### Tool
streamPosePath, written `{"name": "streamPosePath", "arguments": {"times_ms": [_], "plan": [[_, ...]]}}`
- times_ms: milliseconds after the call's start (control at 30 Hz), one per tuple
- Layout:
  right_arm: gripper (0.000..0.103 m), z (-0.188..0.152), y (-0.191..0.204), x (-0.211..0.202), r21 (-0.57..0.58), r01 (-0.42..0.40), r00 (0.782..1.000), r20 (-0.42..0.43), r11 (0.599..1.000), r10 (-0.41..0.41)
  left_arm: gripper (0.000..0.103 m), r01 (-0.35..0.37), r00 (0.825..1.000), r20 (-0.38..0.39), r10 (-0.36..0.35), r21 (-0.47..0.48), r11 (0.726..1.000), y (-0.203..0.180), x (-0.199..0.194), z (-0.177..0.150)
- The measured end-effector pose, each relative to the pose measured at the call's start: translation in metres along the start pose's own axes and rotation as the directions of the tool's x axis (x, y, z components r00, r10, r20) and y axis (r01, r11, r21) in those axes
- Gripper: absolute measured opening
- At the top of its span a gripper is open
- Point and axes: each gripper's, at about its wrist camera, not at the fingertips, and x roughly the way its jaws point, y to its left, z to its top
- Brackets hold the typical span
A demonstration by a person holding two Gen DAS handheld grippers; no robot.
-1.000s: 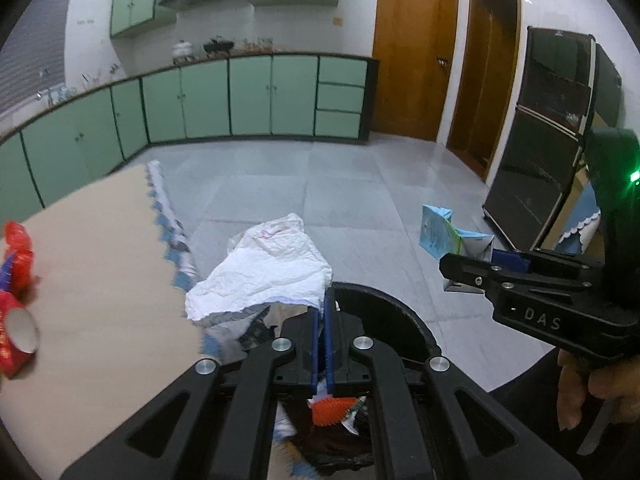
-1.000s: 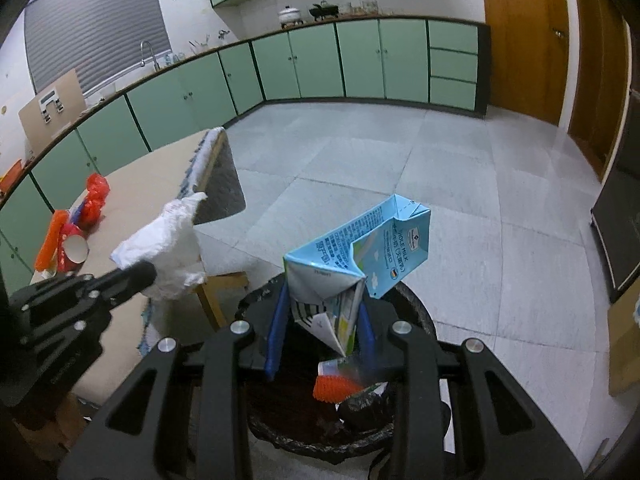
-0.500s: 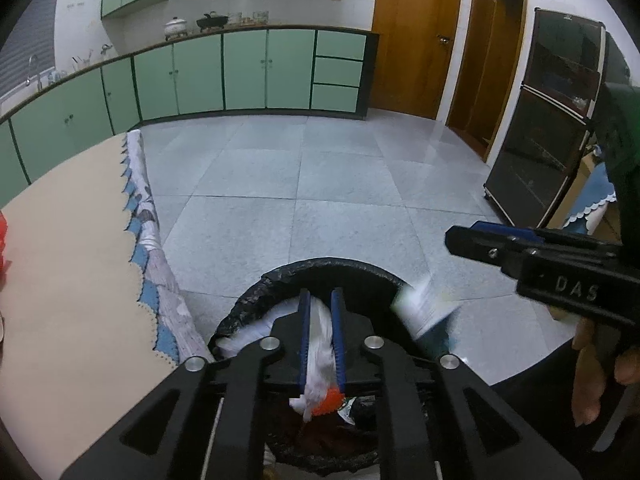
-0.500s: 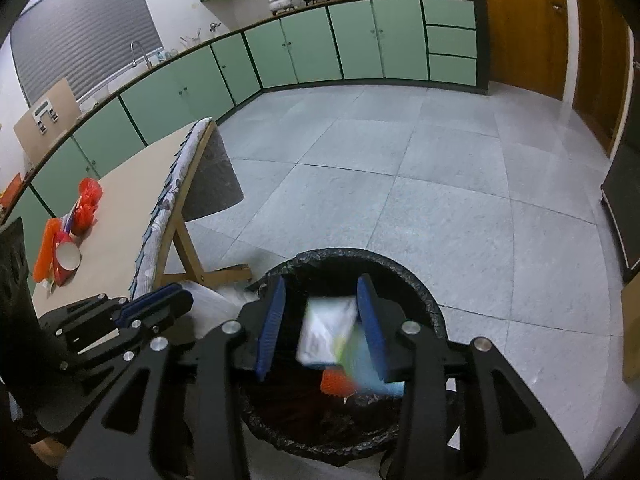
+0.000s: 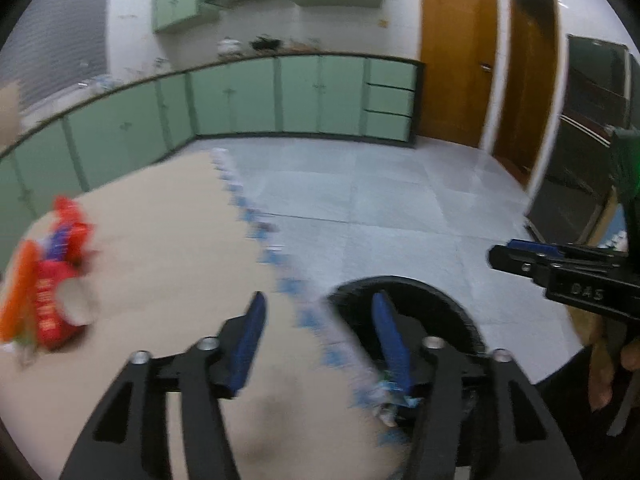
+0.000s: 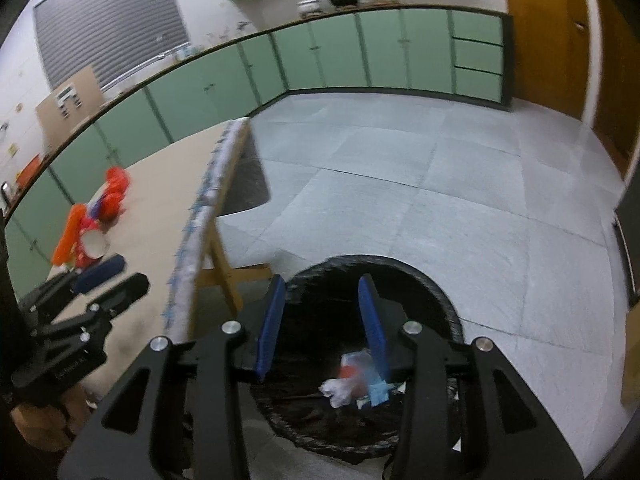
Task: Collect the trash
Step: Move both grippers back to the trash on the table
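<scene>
My left gripper [image 5: 319, 302] hovers over the edge of the beige table [image 5: 160, 240], jaws opening, nothing between the blue pads. To its left lies a heap of red and orange trash [image 5: 56, 312], blurred. The black-lined bin [image 5: 440, 300] stands on the floor beside the table. My right gripper [image 6: 322, 285] hangs above the bin [image 6: 420, 276], jaws opening and empty. Inside the bin lie crumpled white paper [image 6: 338, 390] and a blue carton [image 6: 378, 394]. In the right wrist view the left gripper [image 6: 112, 284] is near the red trash [image 6: 94, 240].
The table's patterned cloth fringe [image 5: 276, 256] hangs along its edge, above a wooden leg [image 6: 224, 268]. Green cabinets [image 6: 360, 52] line the far wall, with wooden doors [image 5: 456, 68] and a dark cabinet [image 5: 580, 152] to the right. Grey tiled floor [image 6: 440, 184] lies beyond the bin.
The white paper and the blue carton left the grippers and dropped into the bin. My left gripper swung left over the table and spread wide. The right gripper stayed above the bin.
</scene>
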Motion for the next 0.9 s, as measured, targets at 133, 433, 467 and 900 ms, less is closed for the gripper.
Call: {"name": "streamPosePath", "arguments": {"times_ms": [133, 433, 467, 900], "plan": [[0.048, 0.005, 0.049, -0.001, -0.102, -0.053, 0.998, 0.027, 0.993, 0.056, 0.066, -0.115, 0.993, 0.032, 0.117, -0.052, 0.992, 0.052, -0.037, -0.016], [0.055, 0.011, 0.172, 0.023, -0.257, -0.182, 0.982, 0.003, 0.949, 0.189, 0.069, -0.336, 0.933, 0.067, 0.353, -0.185, 0.923, 0.175, -0.104, -0.051], [0.056, 0.011, 0.188, 0.027, -0.268, -0.198, 0.979, -0.003, 0.943, 0.204, 0.069, -0.353, 0.926, 0.065, 0.371, -0.196, 0.915, 0.187, -0.109, -0.055], [0.079, 0.006, 0.309, 0.073, -0.276, -0.176, 0.982, 0.014, 0.945, 0.188, 0.069, -0.371, 0.911, 0.085, 0.403, -0.251, 0.894, 0.268, -0.115, -0.078]]}}
